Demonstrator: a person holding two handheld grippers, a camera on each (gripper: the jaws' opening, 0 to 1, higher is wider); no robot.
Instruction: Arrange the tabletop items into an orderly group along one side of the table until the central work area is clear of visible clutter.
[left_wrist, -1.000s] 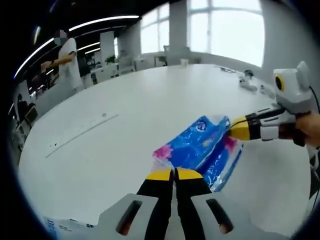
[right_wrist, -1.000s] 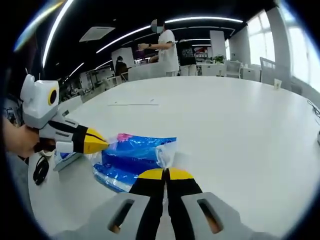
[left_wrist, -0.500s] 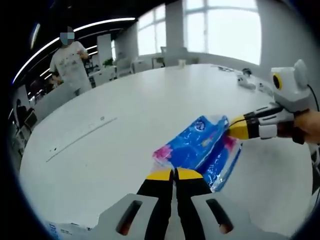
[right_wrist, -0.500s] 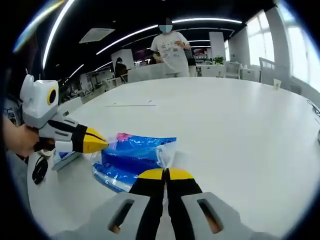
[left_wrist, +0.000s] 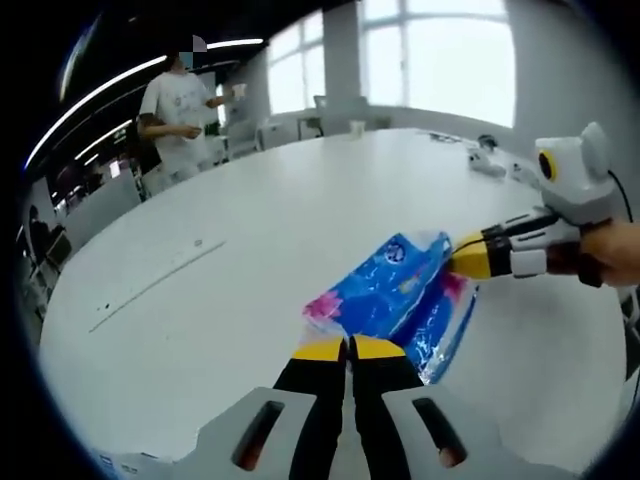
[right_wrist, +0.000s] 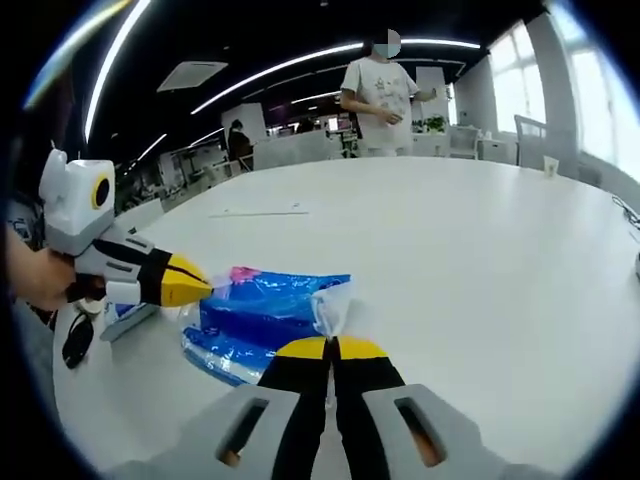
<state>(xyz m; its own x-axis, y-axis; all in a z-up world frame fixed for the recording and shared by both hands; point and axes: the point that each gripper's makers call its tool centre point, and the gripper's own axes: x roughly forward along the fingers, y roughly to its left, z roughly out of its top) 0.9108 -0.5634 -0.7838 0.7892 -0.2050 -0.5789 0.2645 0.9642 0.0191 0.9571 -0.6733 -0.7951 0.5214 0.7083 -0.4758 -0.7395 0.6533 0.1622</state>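
Blue pack (left_wrist: 400, 300) held low over the table (left_wrist: 250, 230), near its edge. Left gripper (left_wrist: 348, 347) clamped on 1 end of the film, right gripper (right_wrist: 331, 347) clamped on the other. Risk: thin film tearing or slipping out if pulled apart unevenly.

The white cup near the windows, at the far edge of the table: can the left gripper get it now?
Probably not: the left gripper is shut on the blue plastic package, and the white cup stands far across the white table.

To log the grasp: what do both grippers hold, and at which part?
Both hold the blue plastic package: the left gripper pinches its pink-printed end, the right gripper its opposite clear edge.
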